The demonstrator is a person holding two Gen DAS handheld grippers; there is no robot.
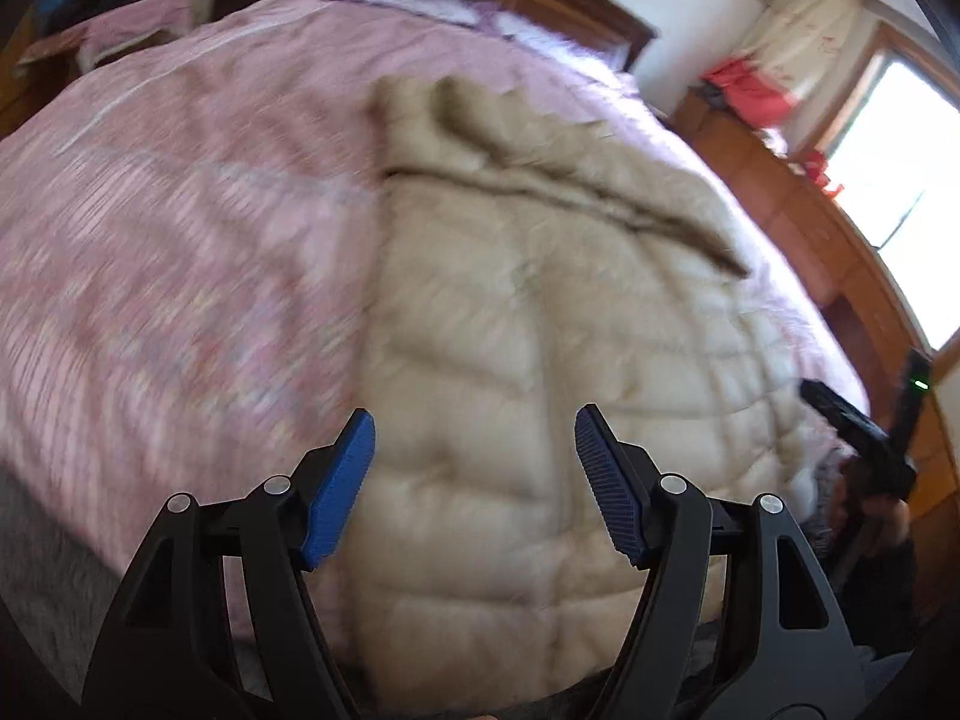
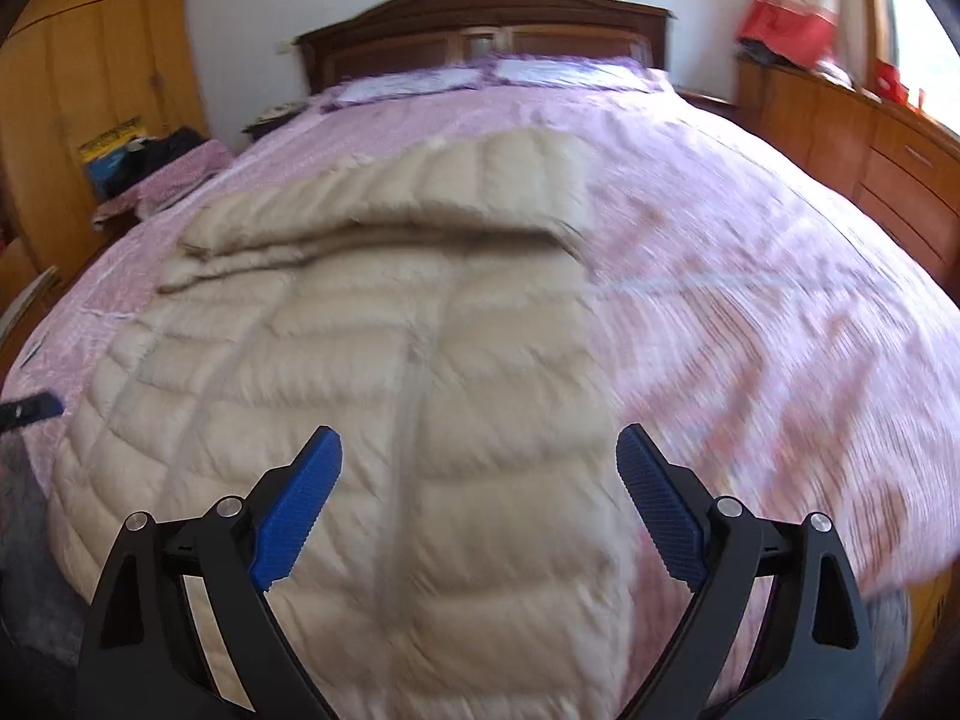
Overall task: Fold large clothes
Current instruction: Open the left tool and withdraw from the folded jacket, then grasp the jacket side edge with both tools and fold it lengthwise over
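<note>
Now the beige quilted puffer coat (image 2: 384,360) lies flat on the pink bedspread (image 2: 750,300), reaching the foot edge of the bed, its upper part folded over toward the wooden headboard (image 2: 486,18). Both views are motion-blurred. Above the coat's lower part, the left gripper (image 1: 474,438) and the right gripper (image 2: 480,456) each hang with blue pads spread wide, holding nothing.

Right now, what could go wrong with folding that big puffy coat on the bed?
Both the left gripper and the right gripper are open over the beige puffer jacket, holding nothing. Its thick, slippery padding could slide out of a pinch. The folded part near the top might spring open. A pinch could also catch the pink bedspread underneath.
</note>
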